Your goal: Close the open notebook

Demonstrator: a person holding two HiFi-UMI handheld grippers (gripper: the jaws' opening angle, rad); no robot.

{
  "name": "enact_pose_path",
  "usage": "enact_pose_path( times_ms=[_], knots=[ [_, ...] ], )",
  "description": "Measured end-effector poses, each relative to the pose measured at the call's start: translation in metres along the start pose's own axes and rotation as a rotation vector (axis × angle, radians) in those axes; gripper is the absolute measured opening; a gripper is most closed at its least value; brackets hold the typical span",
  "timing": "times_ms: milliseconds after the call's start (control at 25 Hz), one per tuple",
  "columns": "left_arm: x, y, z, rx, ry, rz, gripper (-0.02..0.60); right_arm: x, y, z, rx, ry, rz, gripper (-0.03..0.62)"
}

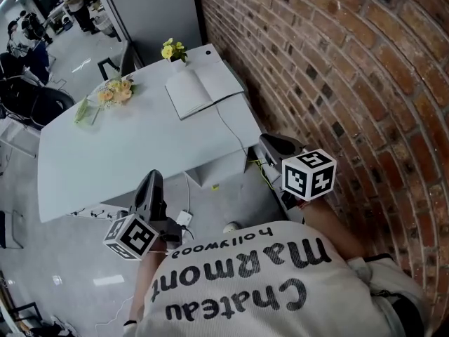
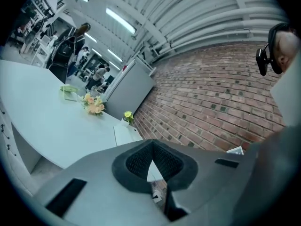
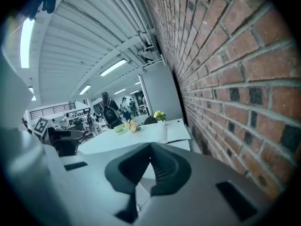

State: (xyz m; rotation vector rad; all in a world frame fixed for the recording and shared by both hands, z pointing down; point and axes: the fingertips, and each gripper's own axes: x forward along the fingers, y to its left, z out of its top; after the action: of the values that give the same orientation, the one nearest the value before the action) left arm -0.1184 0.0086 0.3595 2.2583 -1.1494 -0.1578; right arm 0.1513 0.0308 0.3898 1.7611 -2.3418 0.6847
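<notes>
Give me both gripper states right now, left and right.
Left gripper: jaws closed, holding nothing.
Right gripper: jaws closed, holding nothing.

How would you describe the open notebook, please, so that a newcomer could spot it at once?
Find the brick wall; a pale table stands beside it. At the table's far end by the wall lies the notebook, open, white pages up. Its neighbours are yellow flowers and a peach bouquet.
</notes>
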Motion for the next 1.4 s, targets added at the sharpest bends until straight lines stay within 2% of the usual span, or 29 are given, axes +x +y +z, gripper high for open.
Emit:
enact_pose_path(
  times_ms=[200,360,560,680,920,1120,1240,1400],
  knots=[
    [0.017,0.020,-0.013,0.002,0.043,0.010,0.000,0.018,-0.018,-0.024,0.048,0.056,-0.034,0.003],
    [0.036,0.024,-0.020,-0.027,0.061,-0.008,0.000,0.029,-0.045,-0.039,0.083,0.106,-0.075,0.003],
    [0.062,0.034,-0.009,-0.049,0.045,0.040,0.000,0.059,-0.081,-0.046,0.100,0.177,-0.097,0.003],
    [0.078,0.036,0.003,-0.045,0.033,0.064,0.000,0.083,-0.097,-0.035,0.092,0.196,-0.084,0.003],
    [0.098,0.054,0.027,-0.055,-0.018,0.132,0.000,0.136,-0.119,0.002,0.068,0.168,-0.049,0.003],
    [0.102,0.071,0.035,-0.067,-0.039,0.219,0.000,0.178,-0.145,0.019,0.045,0.162,-0.044,0.004],
    [0.104,0.085,0.042,-0.070,-0.055,0.269,0.000,0.205,-0.158,0.012,0.061,0.207,-0.025,0.145],
    [0.104,0.094,0.052,-0.076,-0.084,0.322,0.000,0.232,-0.180,-0.003,0.128,0.267,-0.025,0.161]
  ],
)
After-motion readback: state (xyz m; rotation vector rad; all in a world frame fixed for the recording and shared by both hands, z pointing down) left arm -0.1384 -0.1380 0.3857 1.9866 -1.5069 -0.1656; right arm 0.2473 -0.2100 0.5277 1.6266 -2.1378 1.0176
